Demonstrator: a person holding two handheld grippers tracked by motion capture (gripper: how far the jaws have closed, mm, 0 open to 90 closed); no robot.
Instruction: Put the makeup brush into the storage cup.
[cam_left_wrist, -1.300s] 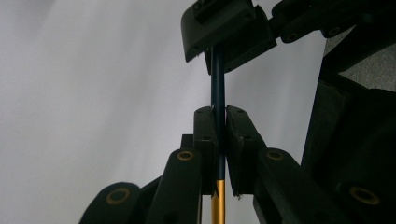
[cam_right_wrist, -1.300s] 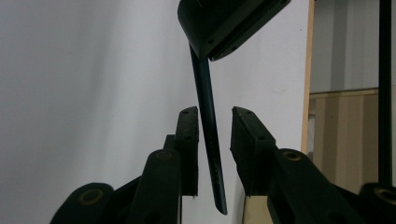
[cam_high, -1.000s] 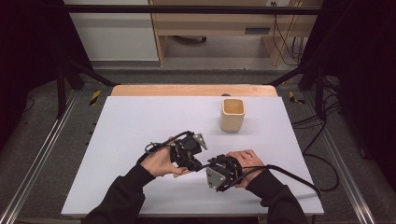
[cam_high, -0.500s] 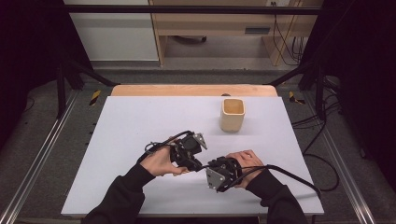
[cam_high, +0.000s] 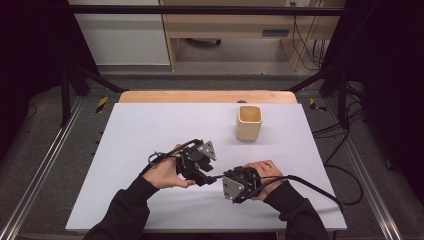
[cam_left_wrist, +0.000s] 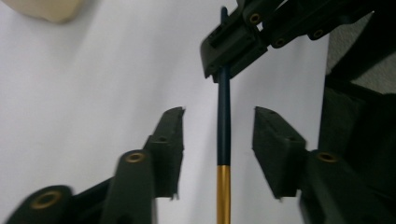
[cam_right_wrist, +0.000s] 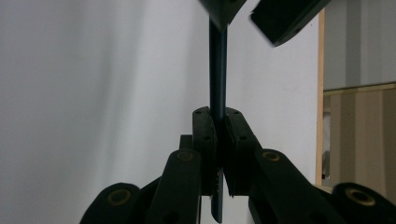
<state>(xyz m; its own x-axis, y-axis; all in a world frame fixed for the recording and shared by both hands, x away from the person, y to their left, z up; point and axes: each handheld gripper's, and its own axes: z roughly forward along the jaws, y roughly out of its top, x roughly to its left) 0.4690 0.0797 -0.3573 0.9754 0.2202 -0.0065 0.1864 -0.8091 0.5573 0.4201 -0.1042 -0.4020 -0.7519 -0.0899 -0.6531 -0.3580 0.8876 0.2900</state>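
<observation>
- Dark blue with a gold end, a slim pen (cam_left_wrist: 223, 126) is being passed between the two grippers above the white table (cam_high: 150, 130), near the person's edge and well apart from the wooden cup (cam_high: 248, 122), which is standing upright toward the far right.
- The right gripper (cam_right_wrist: 217, 128) is pinching the pen, its jaws pressed flat against the blue shaft; in its own view the shaft is running straight up and away from the jaws toward the left gripper.
- The left gripper (cam_left_wrist: 218, 135) is standing spread around the same pen: its jaws have just been opening, the shaft is lying between them, and neither pad is touching it.
- In the left gripper view the pen's long axis is running up the middle of the gap, gold end nearest the camera, blue end caught in the right gripper farther off.
- In the high view both hands are sitting close together, nearer the person than the cup; the right hand (cam_high: 262, 172) is the closer of the two to the cup, so I judge it is the one to carry the pen there.
- The cup's mouth is facing up; I cannot tell whether anything is lying inside.
</observation>
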